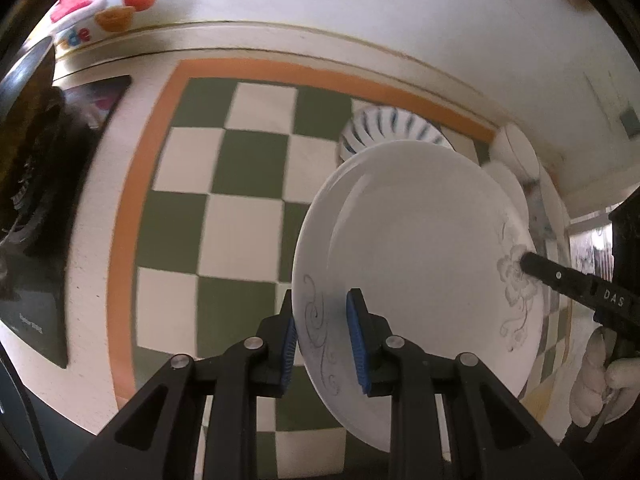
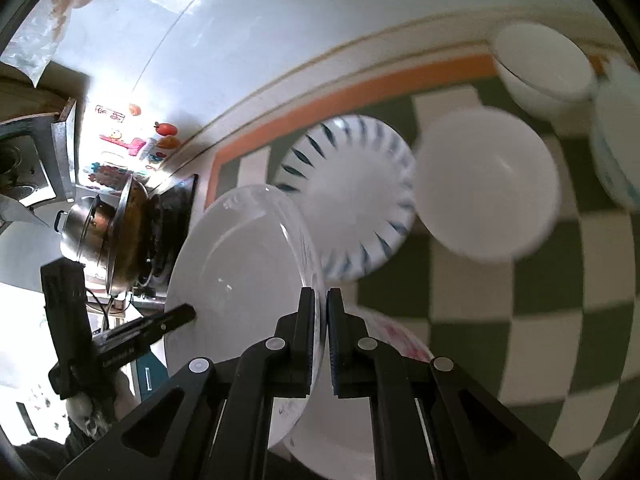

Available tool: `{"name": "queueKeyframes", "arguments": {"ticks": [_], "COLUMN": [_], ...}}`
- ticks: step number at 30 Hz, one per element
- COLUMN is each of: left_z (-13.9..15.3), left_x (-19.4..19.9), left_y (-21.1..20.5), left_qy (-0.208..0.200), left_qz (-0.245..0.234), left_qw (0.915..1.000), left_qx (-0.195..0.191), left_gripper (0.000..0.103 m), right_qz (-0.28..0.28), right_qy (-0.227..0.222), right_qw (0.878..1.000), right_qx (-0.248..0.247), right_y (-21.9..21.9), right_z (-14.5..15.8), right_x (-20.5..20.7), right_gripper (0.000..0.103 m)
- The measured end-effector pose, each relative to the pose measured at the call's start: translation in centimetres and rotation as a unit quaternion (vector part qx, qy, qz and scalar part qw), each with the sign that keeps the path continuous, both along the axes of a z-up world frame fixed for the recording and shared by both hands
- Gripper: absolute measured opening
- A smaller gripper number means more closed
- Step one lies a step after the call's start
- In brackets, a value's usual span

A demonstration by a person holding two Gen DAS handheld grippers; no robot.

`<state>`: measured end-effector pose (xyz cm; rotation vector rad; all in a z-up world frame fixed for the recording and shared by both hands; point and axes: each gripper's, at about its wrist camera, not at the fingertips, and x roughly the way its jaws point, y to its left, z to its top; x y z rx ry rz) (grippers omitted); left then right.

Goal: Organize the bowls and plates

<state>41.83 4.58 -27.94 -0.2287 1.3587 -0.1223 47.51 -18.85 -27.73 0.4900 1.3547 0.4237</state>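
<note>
The white plate point(image 1: 416, 248) with grey flower drawings is held up off the checked surface point(image 1: 248, 168), tilted on edge, between both claws. The left claw point(image 1: 326, 342) straddles the plate's near rim with its blue pads point(image 1: 356, 344) on either side; a gap shows on the inner side, so whether it grips cannot be told. The right claw point(image 2: 321, 344) is clamped together on the opposite rim of the same plate point(image 2: 240, 280), the rim pinched between its pads.

Beyond the plate on the surface sits a white dish with blue stripes point(image 2: 352, 196), nothing visible inside it. Just beside that is a plain white bowl point(image 2: 486, 184), also with nothing seen in it. Further back stands another white bowl point(image 2: 540, 68), apparently nested in a second one. A bowl with blue marks point(image 2: 618, 152) lies at the right edge. Under the right claw is a plate with pink print point(image 2: 392, 332). At the left, a steel pot point(image 2: 100, 232) stands on a stove.
</note>
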Motion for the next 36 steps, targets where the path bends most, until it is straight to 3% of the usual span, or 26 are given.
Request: {"name": "queueKeyframes", "arguments": {"ticks": [7, 15, 25, 36], "left_z": [-2.1, -4.9, -6.3, -7.5], "left_x": [-1.3, -2.1, -2.8, -2.8], "left_y": [-3.1, -4.6, -5.6, -6.0], "left_qy": [0.022, 0.054, 0.067, 0.08], "left_qz": [-0.038, -0.063, -0.075, -0.081], "left_qw": [0.9989, 0.9958, 0.9932, 0.9921], "left_qx": [0.016, 0.038, 0.058, 0.053], "left_gripper": [0.021, 0.021, 0.022, 0.023], "right_qz": [-0.02, -0.028, -0.021, -0.003], "right_qy": [0.028, 0.061, 0.096, 0.122], "right_qw": [0.999, 0.998, 0.995, 0.991], "right_qx": [-0.002, 0.0, -0.013, -0.048], "right_y": [-3.6, -5.1, -5.0, -4.2], "right_z": [-2.9, -6.4, -9.1, -8.8], "right_x": [-5.3, -8.5, -9.6, -9.2], "right_gripper": [0.008, 0.008, 0.008, 0.01]}}
